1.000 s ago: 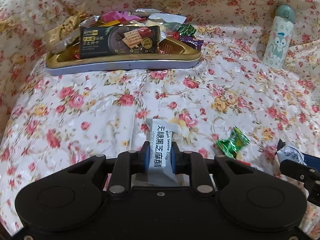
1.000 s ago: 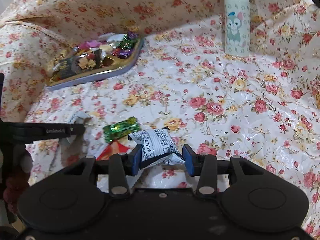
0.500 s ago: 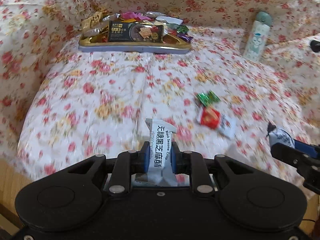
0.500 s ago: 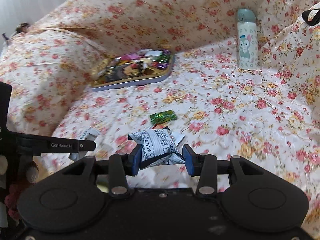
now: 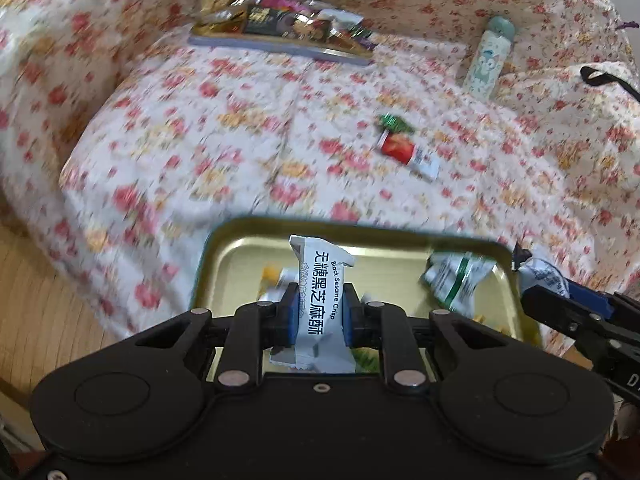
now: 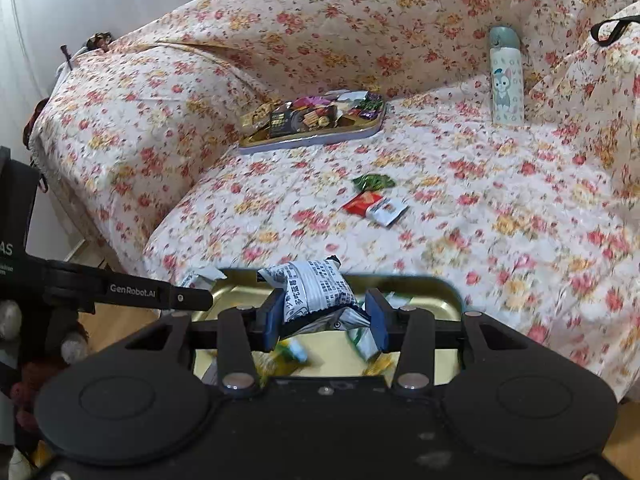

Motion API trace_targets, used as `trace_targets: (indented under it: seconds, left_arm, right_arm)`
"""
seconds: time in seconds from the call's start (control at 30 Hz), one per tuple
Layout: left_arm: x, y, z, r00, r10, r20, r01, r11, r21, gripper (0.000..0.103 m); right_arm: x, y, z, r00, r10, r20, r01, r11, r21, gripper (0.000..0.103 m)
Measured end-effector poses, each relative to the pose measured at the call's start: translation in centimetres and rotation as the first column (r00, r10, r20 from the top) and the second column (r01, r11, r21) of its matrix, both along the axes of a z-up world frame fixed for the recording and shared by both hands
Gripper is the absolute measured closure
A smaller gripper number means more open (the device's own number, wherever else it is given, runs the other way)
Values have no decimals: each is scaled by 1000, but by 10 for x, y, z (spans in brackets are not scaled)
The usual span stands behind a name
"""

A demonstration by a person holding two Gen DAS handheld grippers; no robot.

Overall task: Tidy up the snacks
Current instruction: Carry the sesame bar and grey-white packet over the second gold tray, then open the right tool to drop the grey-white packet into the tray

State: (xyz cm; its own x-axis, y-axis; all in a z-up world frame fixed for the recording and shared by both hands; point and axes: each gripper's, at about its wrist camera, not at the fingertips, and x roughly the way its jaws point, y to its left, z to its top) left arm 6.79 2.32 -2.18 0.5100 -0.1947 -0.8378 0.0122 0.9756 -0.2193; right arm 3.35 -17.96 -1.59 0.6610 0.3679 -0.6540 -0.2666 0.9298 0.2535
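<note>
- Left gripper [image 5: 320,314]: fingers pinch a grey sesame bar [image 5: 320,300] above the gold tray [image 5: 400,236].
- Right gripper [image 6: 325,316]: fingers pinch a white packet [image 6: 316,290] above the same tray, at 6 o'clock.
- Loose candies [image 6: 374,200] lie on the sofa, 12 o'clock.

place: home, likely a living room | evidence: sofa [image 6: 400,40] under floral cover, wooden floor [image 5: 36,280]

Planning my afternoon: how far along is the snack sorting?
Partly done: the near gold tray already holds a few packets. In hand: the left tongs grip a black sesame crisp bar, the right tongs a white printed packet, both above that tray. Left: a green candy and red packet on the sofa.
</note>
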Motion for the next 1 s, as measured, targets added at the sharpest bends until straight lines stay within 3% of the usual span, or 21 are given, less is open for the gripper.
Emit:
trace_targets:
  seconds: [0.2,0.43,0.77,1.0]
  left_arm:
    - [-19,6,-16,999,27,-30,-27,1000,-1,76]
    - [-26,1,-32,998,40,-50,-37,998,59,75]
    - [-33,-1,-41,997,54,-61,-47,992,116,75]
    - [-33,0,-42,996,63,-65,-55,991,125,74]
  right_arm:
    - [-15,9,-9,999,27,-38,-26,1000,13,57]
    - [-20,21,-22,997,46,-70,-48,999,-21,57]
    - [-27,31,-33,996,60,-68,-67,991,-112,57]
    - [-28,35,-36,993,83,-80,-92,989,-120,57]
